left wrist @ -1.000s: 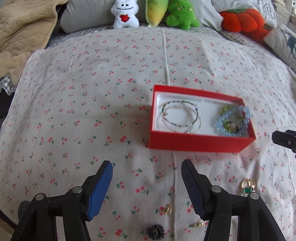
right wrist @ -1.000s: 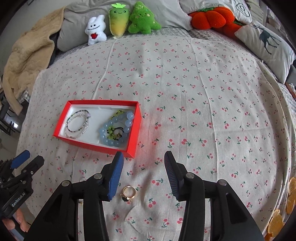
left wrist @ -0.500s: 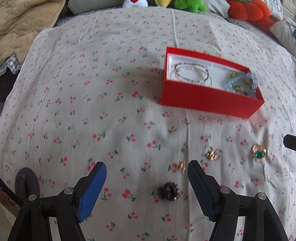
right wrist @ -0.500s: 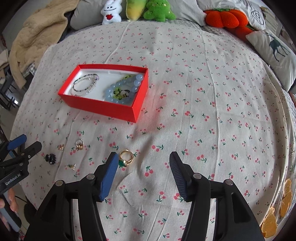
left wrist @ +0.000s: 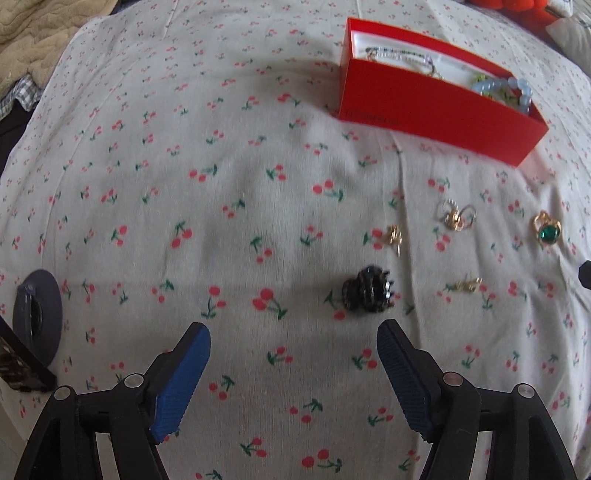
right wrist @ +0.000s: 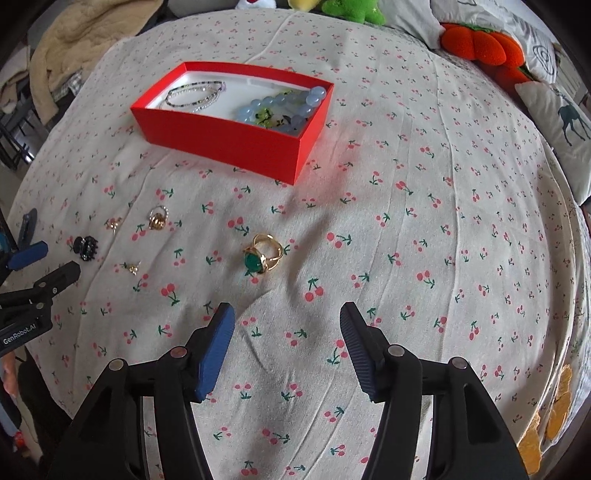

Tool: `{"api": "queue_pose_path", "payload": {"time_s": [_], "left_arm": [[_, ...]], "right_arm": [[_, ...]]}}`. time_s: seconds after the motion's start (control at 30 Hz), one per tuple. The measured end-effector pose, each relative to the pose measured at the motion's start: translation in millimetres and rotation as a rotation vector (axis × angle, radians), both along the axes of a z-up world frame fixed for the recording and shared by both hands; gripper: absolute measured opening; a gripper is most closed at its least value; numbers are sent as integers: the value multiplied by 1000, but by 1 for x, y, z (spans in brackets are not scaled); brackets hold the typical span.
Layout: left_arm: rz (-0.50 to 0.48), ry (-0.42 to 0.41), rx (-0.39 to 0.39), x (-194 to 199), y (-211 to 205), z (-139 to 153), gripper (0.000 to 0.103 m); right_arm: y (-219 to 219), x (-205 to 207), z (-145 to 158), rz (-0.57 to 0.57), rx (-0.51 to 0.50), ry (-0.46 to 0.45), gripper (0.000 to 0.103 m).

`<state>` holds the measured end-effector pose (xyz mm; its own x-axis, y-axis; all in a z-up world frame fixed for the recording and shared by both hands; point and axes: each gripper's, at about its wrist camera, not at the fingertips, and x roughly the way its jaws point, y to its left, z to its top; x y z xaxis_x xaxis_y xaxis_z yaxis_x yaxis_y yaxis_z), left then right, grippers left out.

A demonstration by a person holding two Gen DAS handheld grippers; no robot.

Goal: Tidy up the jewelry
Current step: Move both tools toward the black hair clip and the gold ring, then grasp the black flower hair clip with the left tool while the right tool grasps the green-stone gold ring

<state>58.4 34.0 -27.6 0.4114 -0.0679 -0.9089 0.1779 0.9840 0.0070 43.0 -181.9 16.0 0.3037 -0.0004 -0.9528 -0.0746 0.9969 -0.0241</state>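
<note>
A red box (left wrist: 424, 107) (right wrist: 221, 136) on the cherry-print bedspread holds thin bead bracelets (right wrist: 195, 96) and a blue bead bracelet (right wrist: 291, 105). Loose pieces lie in front of it: a black hair claw (left wrist: 367, 290) (right wrist: 85, 247), a gold ring with a green stone (left wrist: 547, 230) (right wrist: 262, 254), a gold and silver ring (left wrist: 456, 216) (right wrist: 158, 218) and two small gold earrings (left wrist: 394, 236) (left wrist: 465, 285). My left gripper (left wrist: 293, 328) is open and empty, just short of the claw. My right gripper (right wrist: 287, 308) is open and empty, just short of the green-stone ring.
A beige blanket (right wrist: 70, 40) hangs at the far left of the bed. Plush toys (right wrist: 351, 9), an orange pumpkin cushion (right wrist: 476, 44) and a deer cushion (right wrist: 561, 118) line the far and right sides. A dark round object (left wrist: 37, 314) sits by the left bed edge.
Both grippers have sunk toward the bedspread and tilted further down, with their jaws wider apart. The loose rings, earrings and hair claw now sit closer and larger in both views.
</note>
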Motion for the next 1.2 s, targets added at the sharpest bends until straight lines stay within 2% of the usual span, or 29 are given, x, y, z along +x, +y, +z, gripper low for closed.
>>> {"api": "queue_pose_path", "payload": {"time_s": [0.27,0.5,0.57,0.67,0.83,1.03,1.1,1.2], "left_arm": [[-24,-33,14,-13,-1,-11,88],[0,-92,-7,-20,6,-20,102],[7,-117,-22,-23,8,-23,102],[6,-160,-28,-27,8,-25,102],[22,-215,-35,-28,7,-26,102],[30,-215,-41,-19,0,-23,102],[33,-223,-50,-18,-3,-22,100],[26,-254,-65,-18,-7,-20,87]], "right_arm": [[8,-12,-25,43,-6,56,63],[4,-23,-37,41,-24,4,91],[-2,-23,-42,20,-20,-13,103],[-13,-24,-47,-4,21,-49,103],[-12,-27,-50,24,5,-119,103],[-9,-21,-50,15,4,-108,103],[-9,-18,-50,20,2,-123,103],[-7,-12,-50,30,-4,-135,103]]}}
